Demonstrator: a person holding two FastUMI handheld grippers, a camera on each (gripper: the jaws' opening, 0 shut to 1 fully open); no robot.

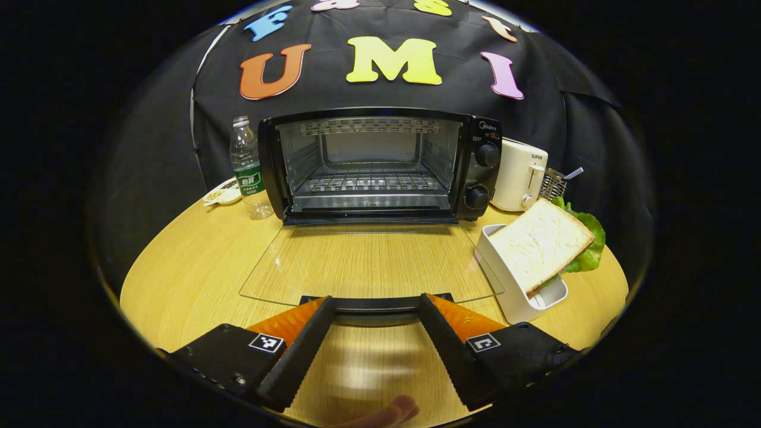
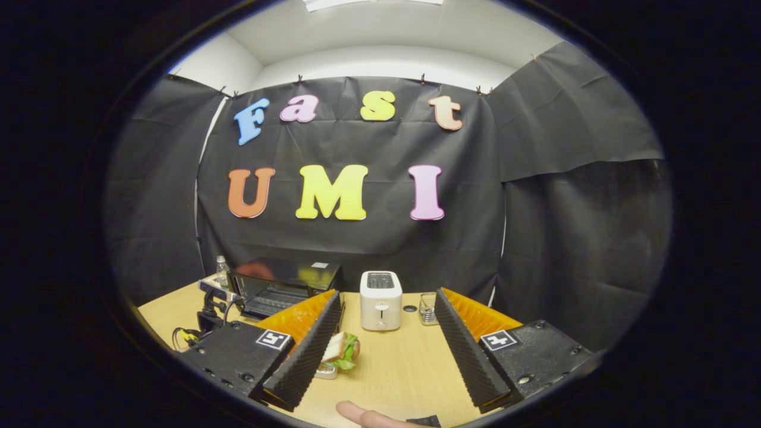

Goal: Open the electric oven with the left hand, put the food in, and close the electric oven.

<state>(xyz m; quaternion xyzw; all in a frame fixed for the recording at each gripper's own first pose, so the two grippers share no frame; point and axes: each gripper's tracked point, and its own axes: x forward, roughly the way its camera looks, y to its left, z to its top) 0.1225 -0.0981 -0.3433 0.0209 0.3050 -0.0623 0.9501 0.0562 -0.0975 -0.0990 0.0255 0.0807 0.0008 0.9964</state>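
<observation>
In the left gripper view the black electric oven point(image 1: 380, 163) stands at the back of the table with its cavity and wire rack exposed. Its glass door point(image 1: 368, 261) lies folded down flat. The door's dark handle point(image 1: 374, 304) sits just in front of my left gripper point(image 1: 376, 300), which is open with a finger at each end of the handle. A sandwich point(image 1: 538, 244) of white bread and lettuce rests in a white tray point(image 1: 511, 291) to the right. My right gripper point(image 2: 387, 294) hangs open and high above the table, with the sandwich point(image 2: 342, 351) below its left finger and the oven point(image 2: 279, 285) far left.
Left of the oven stand a water bottle point(image 1: 247, 163) and a small dish point(image 1: 223, 191). A white toaster point(image 1: 520, 175) and a wire basket point(image 1: 553, 181) sit to its right. The toaster point(image 2: 380, 300) is straight ahead of the right gripper. The round wooden table point(image 1: 178, 279) has bare wood at the front.
</observation>
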